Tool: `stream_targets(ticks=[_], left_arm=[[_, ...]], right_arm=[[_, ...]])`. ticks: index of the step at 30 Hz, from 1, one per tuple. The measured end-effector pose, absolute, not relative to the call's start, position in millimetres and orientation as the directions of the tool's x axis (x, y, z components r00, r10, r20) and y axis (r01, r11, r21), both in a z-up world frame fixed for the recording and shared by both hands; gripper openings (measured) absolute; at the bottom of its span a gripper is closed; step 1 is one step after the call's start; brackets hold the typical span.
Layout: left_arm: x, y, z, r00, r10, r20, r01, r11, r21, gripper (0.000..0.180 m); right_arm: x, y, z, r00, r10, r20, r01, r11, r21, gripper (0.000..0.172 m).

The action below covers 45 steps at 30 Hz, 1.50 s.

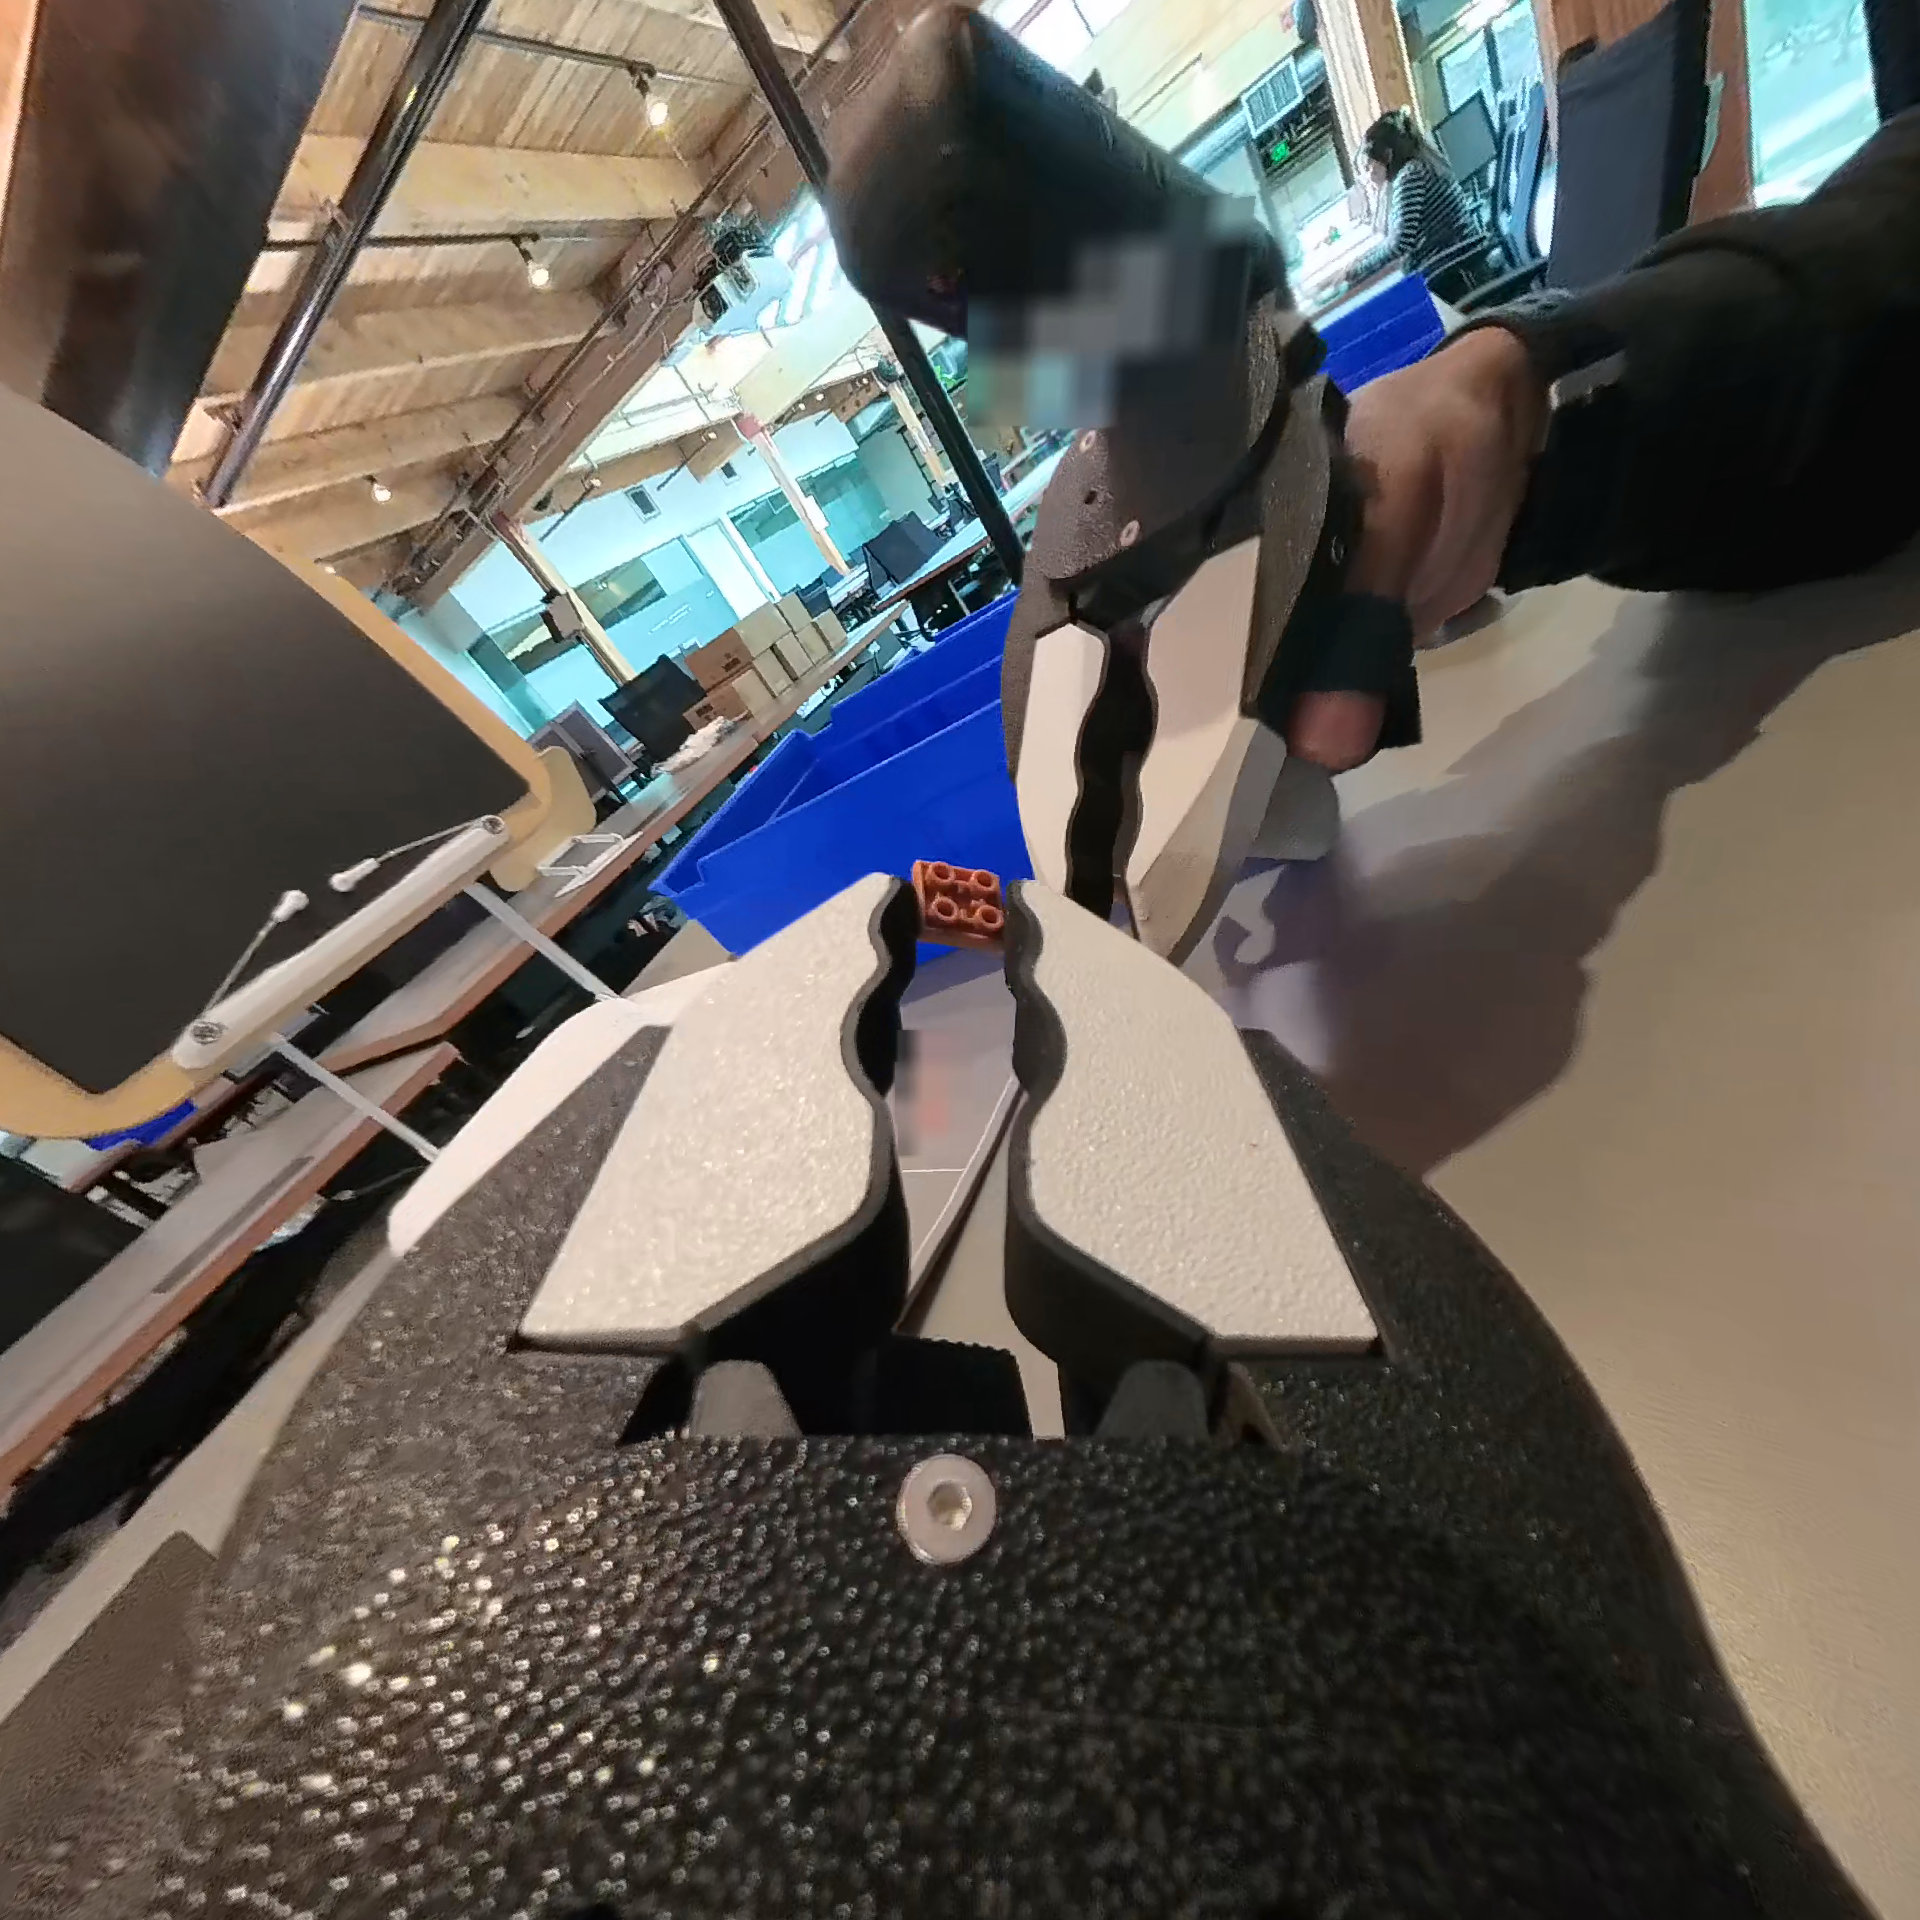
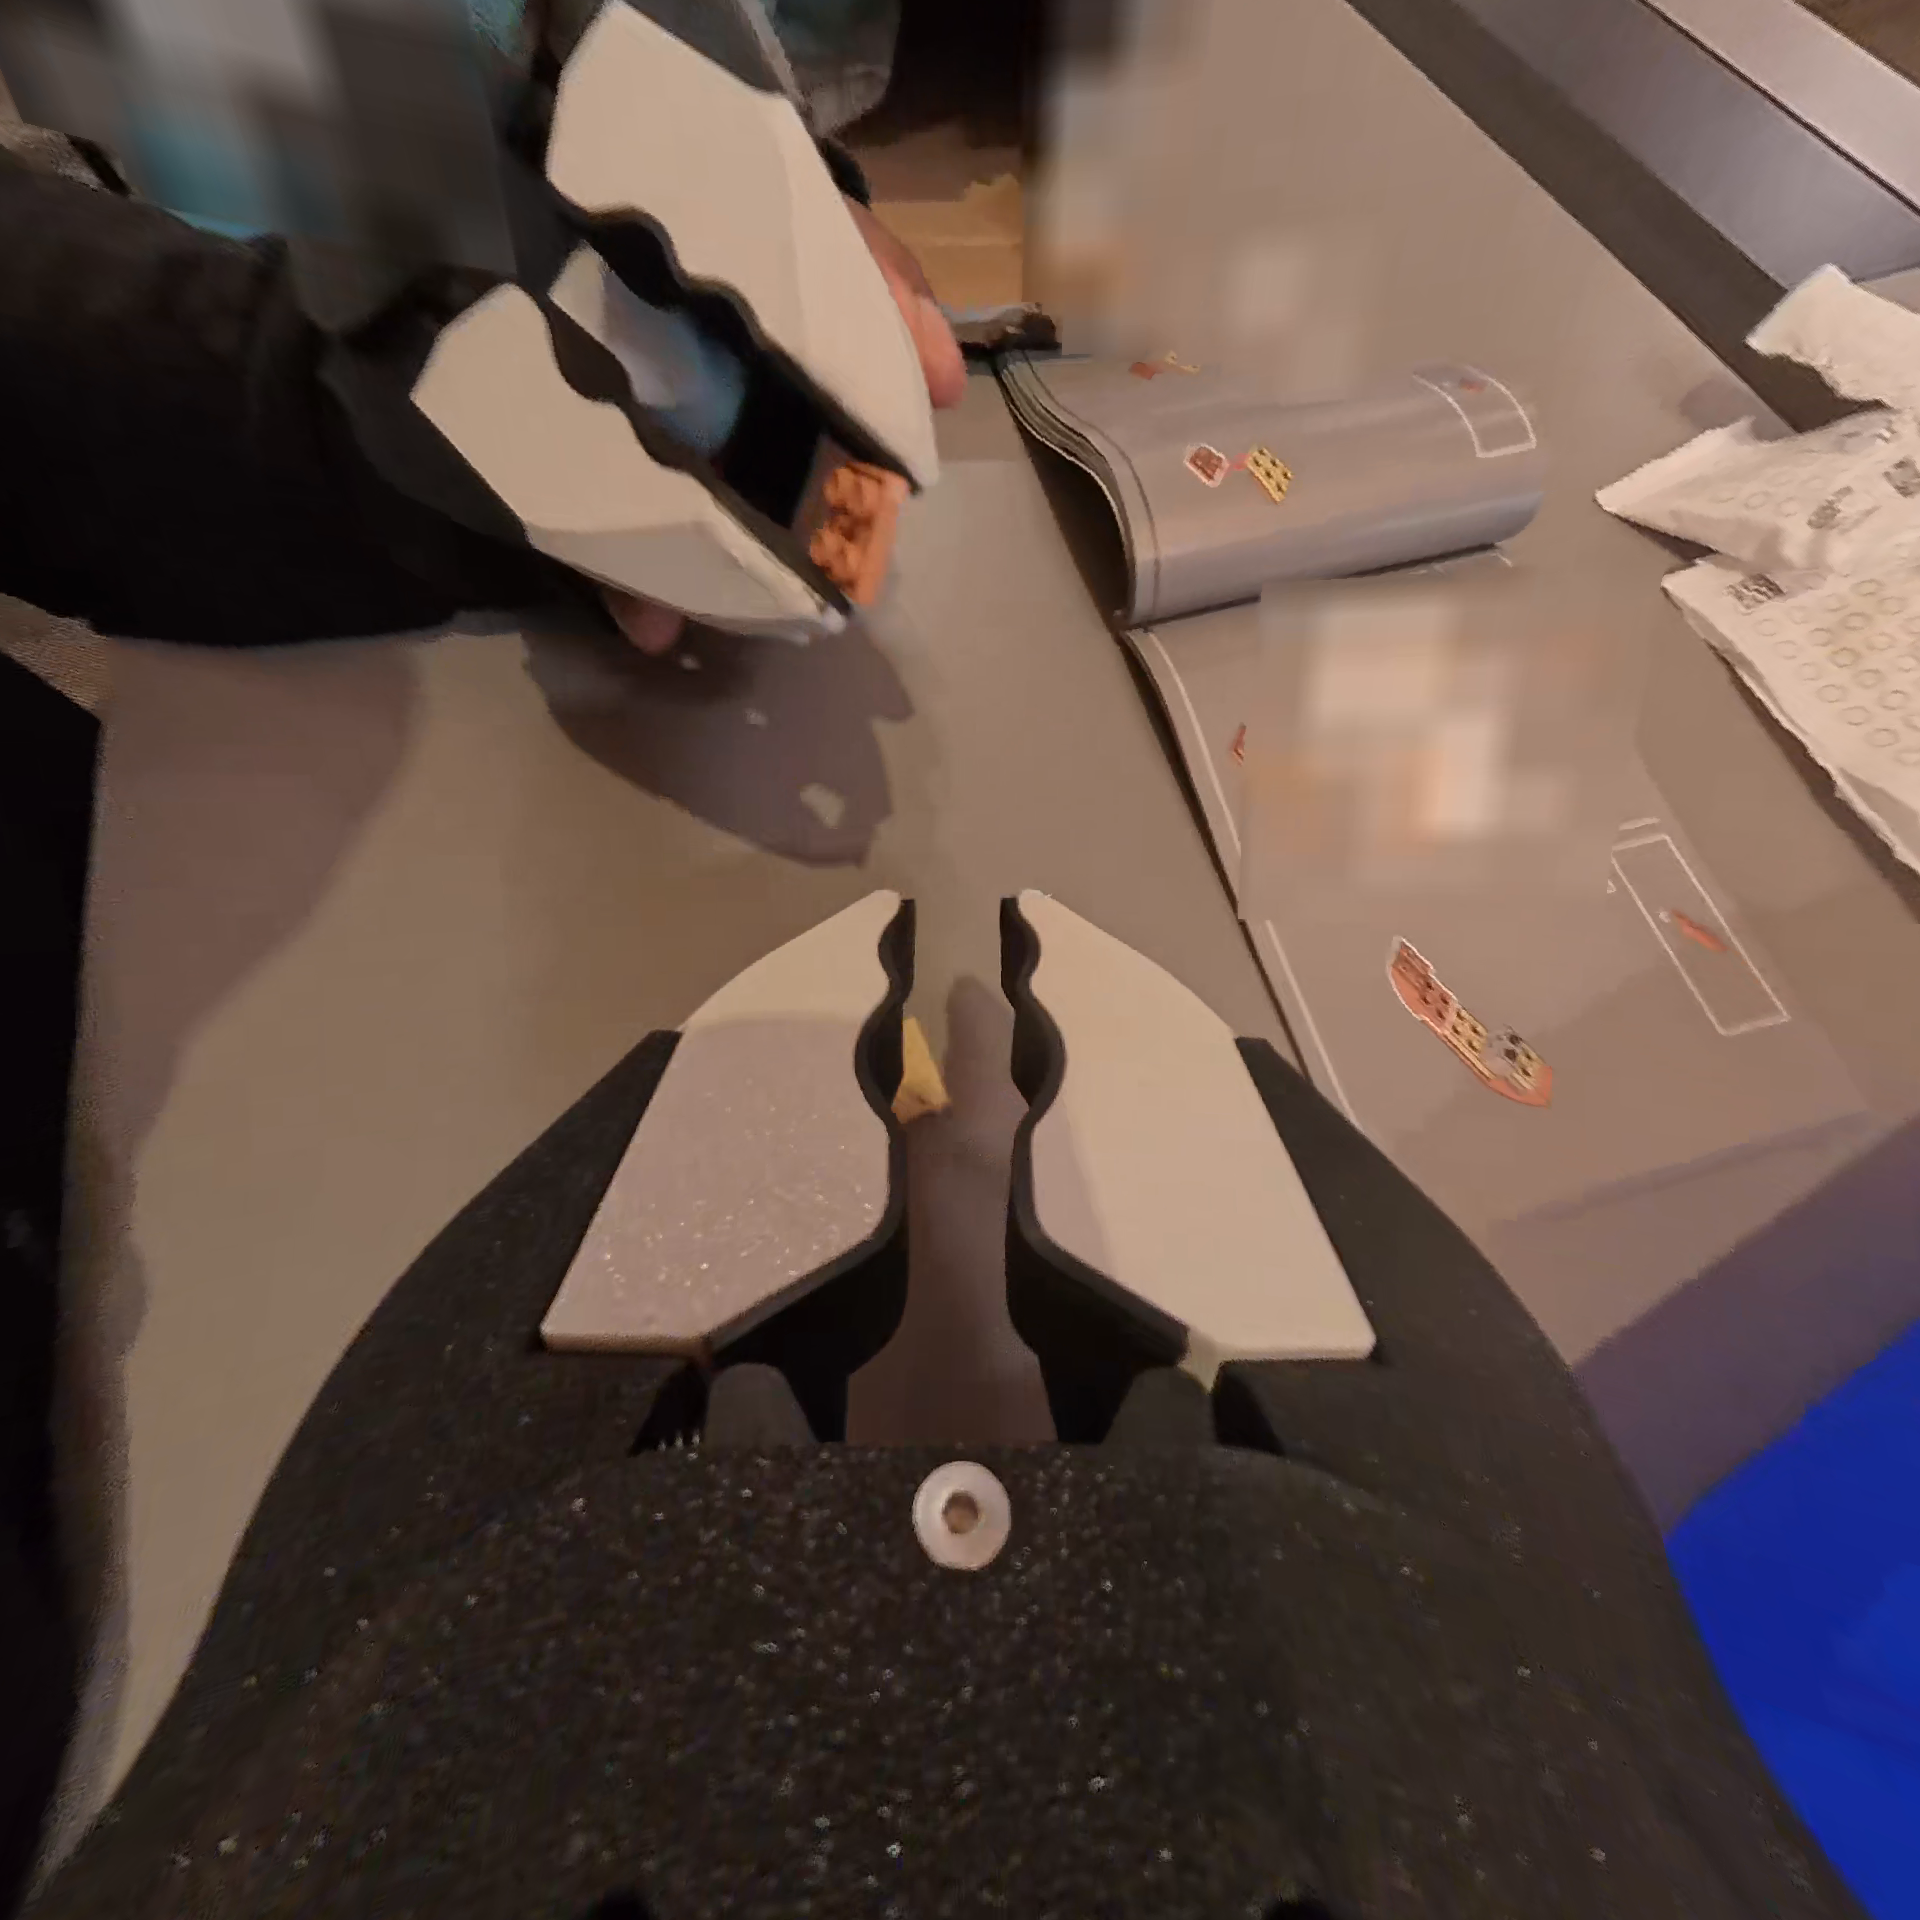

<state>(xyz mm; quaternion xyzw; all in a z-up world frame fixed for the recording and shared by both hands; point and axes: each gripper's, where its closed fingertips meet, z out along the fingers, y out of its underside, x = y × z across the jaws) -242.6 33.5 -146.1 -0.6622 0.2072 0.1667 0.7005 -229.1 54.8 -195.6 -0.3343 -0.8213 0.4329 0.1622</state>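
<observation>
Brick (image 1: 958, 904) clamped studs-out at left gripper (image 1: 956, 920) fingertips, above the table (image 2: 520, 935) beside the booklet (image 2: 1330, 499); right gripper (image 2: 958, 914) fingers apart, bare.

- The toy brick (image 1: 958, 906) in the left gripper (image 1: 954, 904) is orange-brown.
- Gripper fingers (image 2: 800, 997) are pale grey with black wavy pads.
- The worktop (image 2: 520, 935) is plain grey.
- The bin (image 1: 862, 810) is bright blue.
- The booklet (image 2: 1351, 499) has grey pages with small orange and yellow drawings.
- The small piece (image 2: 920, 1075) below the right gripper (image 2: 958, 909) is yellow.
</observation>
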Motion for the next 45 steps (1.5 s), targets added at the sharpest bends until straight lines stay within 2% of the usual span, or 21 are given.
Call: stream_targets(ticks=[5, 17, 29, 45], left_arm=[[-243.8, 33.2, -145.8, 0.891, -0.063, -0.449, -0.445, 0.071, -0.893, 0.016], [-238.7, 33.6, -148.5, 0.913, -0.116, -0.392, -0.387, 0.062, -0.92, 0.016], [-240.4, 32.9, -149.3, 0.925, -0.124, -0.359, -0.355, 0.061, -0.933, 0.016], [-242.9, 36.1, -155.5, 0.941, -0.142, -0.306, -0.303, 0.042, -0.952, 0.016]], right_arm=[[-234.7, 73.4, -198.7, -0.692, 0.722, -0.003, 0.423, 0.402, -0.812, 0.015], [-234.0, 61.1, -191.7, -0.733, 0.677, 0.064, 0.302, 0.409, -0.861, 0.015], [-236.4, 62.8, -212.8, -0.717, 0.691, 0.086, 0.345, 0.46, -0.818, 0.018], [-235.7, 70.3, -236.6, -0.689, 0.725, 0.015, 0.455, 0.449, -0.769, 0.019]])
